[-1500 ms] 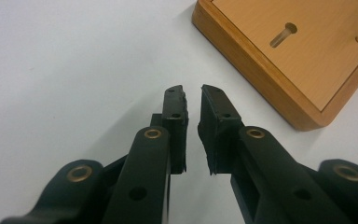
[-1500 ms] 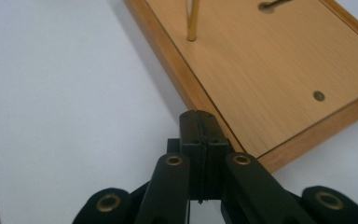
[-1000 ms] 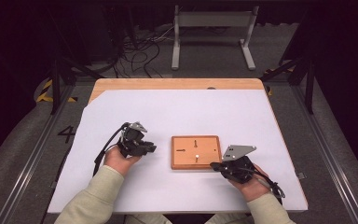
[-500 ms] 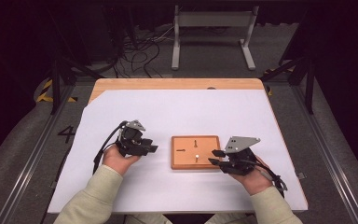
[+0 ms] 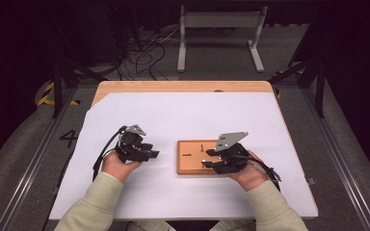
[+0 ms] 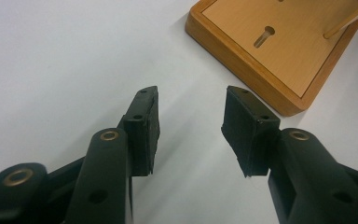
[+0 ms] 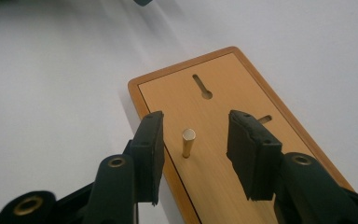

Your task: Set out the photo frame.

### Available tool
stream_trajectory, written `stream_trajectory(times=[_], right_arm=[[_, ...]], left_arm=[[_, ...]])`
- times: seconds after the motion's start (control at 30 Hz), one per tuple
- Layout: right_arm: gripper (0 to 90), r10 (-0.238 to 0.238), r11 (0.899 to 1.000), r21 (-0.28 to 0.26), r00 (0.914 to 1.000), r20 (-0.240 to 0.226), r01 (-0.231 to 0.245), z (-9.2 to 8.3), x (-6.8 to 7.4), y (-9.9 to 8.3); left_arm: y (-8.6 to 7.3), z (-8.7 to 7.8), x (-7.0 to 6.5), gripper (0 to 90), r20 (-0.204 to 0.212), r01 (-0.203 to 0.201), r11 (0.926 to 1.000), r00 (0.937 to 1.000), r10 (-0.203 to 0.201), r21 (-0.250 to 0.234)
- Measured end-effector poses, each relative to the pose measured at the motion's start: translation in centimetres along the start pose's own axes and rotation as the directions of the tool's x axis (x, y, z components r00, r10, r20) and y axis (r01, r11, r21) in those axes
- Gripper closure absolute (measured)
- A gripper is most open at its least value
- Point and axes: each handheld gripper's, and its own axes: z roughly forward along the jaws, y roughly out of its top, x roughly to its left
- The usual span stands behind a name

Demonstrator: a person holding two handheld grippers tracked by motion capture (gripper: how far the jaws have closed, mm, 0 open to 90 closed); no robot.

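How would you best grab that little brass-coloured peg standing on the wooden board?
Grip the peg by its bare upper shaft, coming from the board's near end as the right claw does, one pad on each side. It stands upright and apart from the slots, so its round sides are free; the open pads flank it without touching.

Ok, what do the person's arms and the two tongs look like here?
Cream long sleeves cover both forearms. The left tongs and right tongs are black, with brass-coloured rivets and rectangular pads. Each carries a grey three-cornered plate and trails a black cable.
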Motion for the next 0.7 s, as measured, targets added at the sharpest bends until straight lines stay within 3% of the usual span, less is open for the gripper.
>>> stream_trajectory(times=[0.3, 0.43, 0.7], right_arm=[[64.4, -0.045, 0.997, 0.053, 0.9975, -0.054, 0.048, 2.7, -0.2, -0.1], [81.6, -0.104, 0.992, 0.067, 0.9942, -0.028, 0.106, 3.3, 0.2, -0.3], [83.0, -0.112, 0.991, 0.074, 0.9933, -0.028, 0.114, 3.3, 0.2, -0.3]], left_arm=[[-0.1, 0.1, 0.0, 53.3, 0.004, 0.005, 1.0, 1.0, -0.005, 0.004], [0.0, 0.2, -0.1, 52.6, -0.004, -0.001, 1.0, 1.0, 0.001, 0.004], [0.0, 0.2, -0.1, 51.4, -0.005, 0.006, 1.0, 1.0, -0.006, 0.005]])
